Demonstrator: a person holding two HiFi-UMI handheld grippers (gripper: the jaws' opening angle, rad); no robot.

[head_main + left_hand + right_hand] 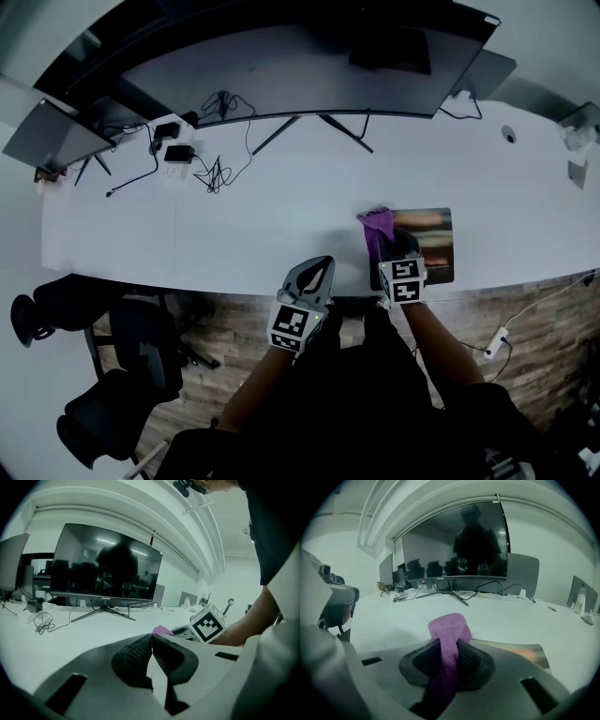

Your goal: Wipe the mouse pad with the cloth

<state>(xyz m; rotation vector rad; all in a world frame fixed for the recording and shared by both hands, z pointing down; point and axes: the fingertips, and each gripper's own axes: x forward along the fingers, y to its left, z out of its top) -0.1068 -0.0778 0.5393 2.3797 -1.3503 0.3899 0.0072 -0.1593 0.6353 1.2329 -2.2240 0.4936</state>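
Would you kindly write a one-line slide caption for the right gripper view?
Right gripper shut on a purple cloth at the edge of the mouse pad, monitor behind.

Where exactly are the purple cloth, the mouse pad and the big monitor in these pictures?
purple cloth (449, 629), right gripper view, on the bunched end sticking out past the jaws.
mouse pad (437, 240), head view, on its bare right half.
monitor (108, 566), left gripper view, on the middle of its dark screen.
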